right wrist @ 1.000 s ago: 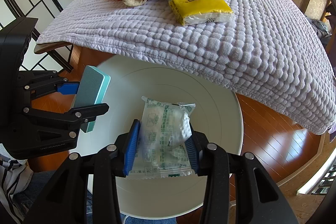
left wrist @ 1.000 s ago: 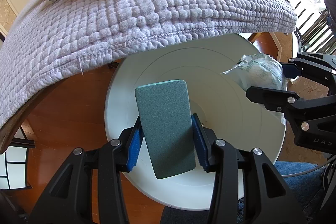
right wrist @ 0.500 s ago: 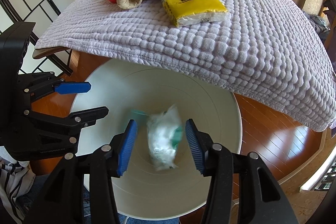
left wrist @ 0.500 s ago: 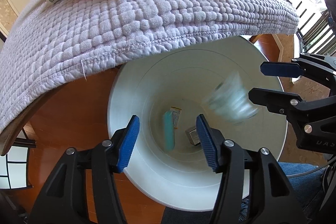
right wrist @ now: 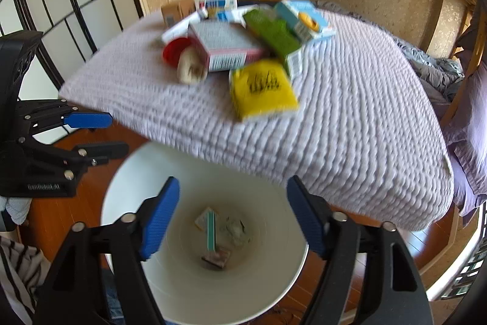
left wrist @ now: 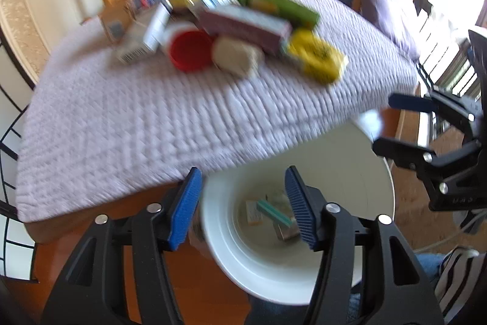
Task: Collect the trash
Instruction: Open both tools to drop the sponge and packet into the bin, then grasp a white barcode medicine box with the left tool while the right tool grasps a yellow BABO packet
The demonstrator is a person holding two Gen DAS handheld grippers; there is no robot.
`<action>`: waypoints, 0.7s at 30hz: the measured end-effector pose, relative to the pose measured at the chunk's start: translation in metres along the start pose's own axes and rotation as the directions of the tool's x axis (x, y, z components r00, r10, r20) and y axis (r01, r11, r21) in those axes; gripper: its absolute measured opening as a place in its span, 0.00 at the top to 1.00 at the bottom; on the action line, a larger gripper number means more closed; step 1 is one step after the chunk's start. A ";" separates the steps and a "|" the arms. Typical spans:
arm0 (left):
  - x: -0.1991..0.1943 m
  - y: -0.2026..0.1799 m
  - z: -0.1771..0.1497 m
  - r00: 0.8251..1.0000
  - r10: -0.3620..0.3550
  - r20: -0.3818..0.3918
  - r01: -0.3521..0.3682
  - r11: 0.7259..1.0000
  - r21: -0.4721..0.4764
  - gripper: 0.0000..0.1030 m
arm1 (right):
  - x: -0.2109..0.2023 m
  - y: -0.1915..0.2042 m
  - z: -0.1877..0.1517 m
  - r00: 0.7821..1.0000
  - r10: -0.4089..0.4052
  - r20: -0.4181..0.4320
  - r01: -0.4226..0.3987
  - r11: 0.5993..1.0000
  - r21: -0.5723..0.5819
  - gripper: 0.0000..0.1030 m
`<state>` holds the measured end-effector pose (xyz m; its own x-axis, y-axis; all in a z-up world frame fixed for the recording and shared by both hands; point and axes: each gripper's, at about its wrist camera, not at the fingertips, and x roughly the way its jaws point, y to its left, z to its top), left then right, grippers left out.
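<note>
**Mia:** Where is the trash?

**Ben:** Some is down in the white bin. The flat green block stands on its edge at the bottom. A crumpled clear wrapper lies just beside it. A small box is there too, touching the block's near end.

**Mia:** What do the tongs do?

**Ben:** The left gripper is spread wide above the bin. Its jaws have just been opening, and nothing is between them. The right gripper is spread wide too, just opened, and empty.

**Mia:** Is more trash left?

**Ben:** Yes. Past the bin, up on the purple cloth, sits a heap. The yellow pack is nearest the bin. Behind it are a pink box, a green box, a red lid and a beige lump. It is all a bit blurry.
</note>
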<state>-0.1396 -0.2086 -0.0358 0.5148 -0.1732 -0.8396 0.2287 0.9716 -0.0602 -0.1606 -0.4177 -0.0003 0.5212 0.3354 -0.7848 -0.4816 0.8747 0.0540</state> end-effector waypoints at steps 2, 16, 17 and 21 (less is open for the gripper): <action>-0.011 0.021 0.014 0.998 0.011 0.065 -0.008 0.999 -0.043 0.18 | -0.006 -0.008 0.007 1.000 0.009 0.024 -0.010 1.000 0.014 0.24; -0.002 0.101 0.085 0.990 0.061 0.130 -0.045 0.992 -0.122 0.13 | 0.018 -0.008 0.047 0.999 -0.014 0.041 0.015 1.000 -0.019 0.24; -0.005 0.098 0.082 0.990 0.059 0.125 -0.043 0.991 -0.123 0.13 | 0.021 -0.009 0.049 0.999 -0.011 0.038 0.012 1.000 -0.018 0.24; 0.004 0.104 0.088 0.995 0.042 0.094 -0.030 0.991 -0.127 0.14 | 0.034 -0.010 0.058 1.000 -0.009 0.025 0.010 1.000 -0.020 0.24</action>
<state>-0.0413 -0.1227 0.0020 0.5991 -0.1465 -0.7871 0.1063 0.9890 -0.1032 -0.0974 -0.3949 0.0082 0.5434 0.3360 -0.7694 -0.4906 0.8708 0.0338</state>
